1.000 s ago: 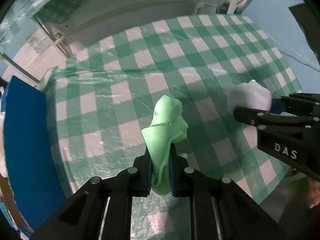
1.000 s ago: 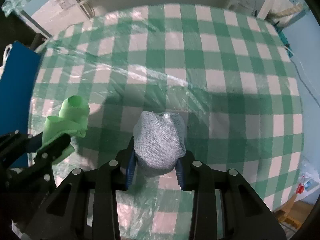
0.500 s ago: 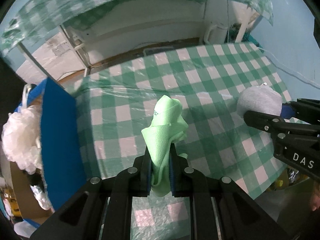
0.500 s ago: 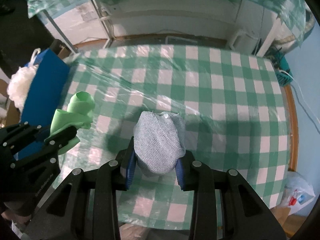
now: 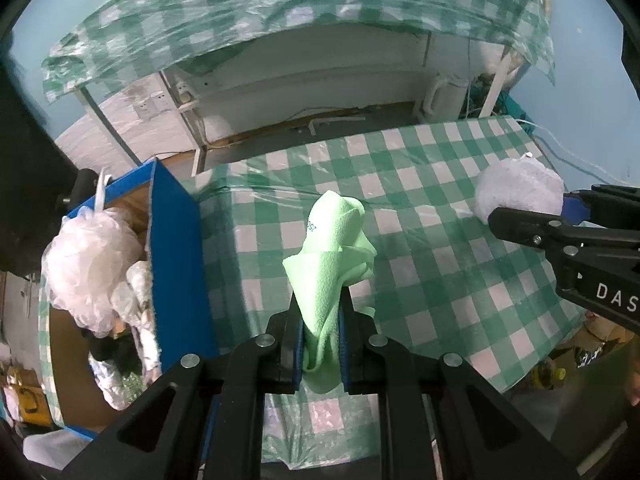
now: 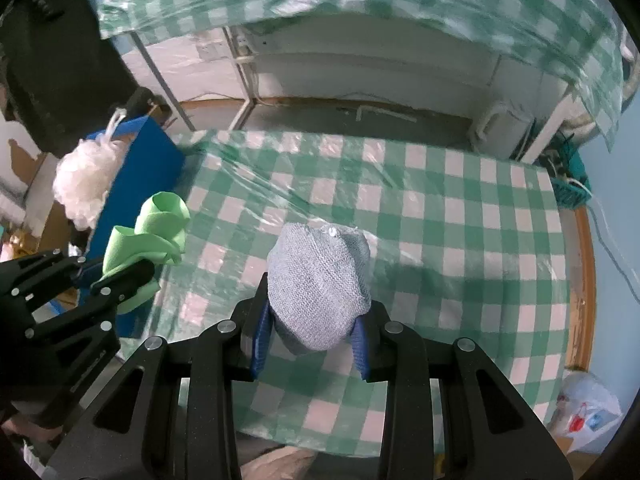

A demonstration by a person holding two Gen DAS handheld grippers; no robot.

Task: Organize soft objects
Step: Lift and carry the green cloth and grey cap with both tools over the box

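Held above the checked desk [image 5: 420,208], the left gripper [image 5: 320,344] clamped on a green cloth [image 5: 332,256] and the right gripper [image 6: 312,340] clamped on a grey knitted pouch [image 6: 318,284] should keep firm grips while crossing the desk's left edge to the blue box [image 5: 176,248].

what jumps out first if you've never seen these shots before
The bright green cloth pinched in the left gripper at the centre of the left wrist view stands out most, held above the green-and-white checked table. Next comes the grey knitted bundle clamped in the right gripper. At the table's left edge stands a blue box with a white mesh bath sponge in it.
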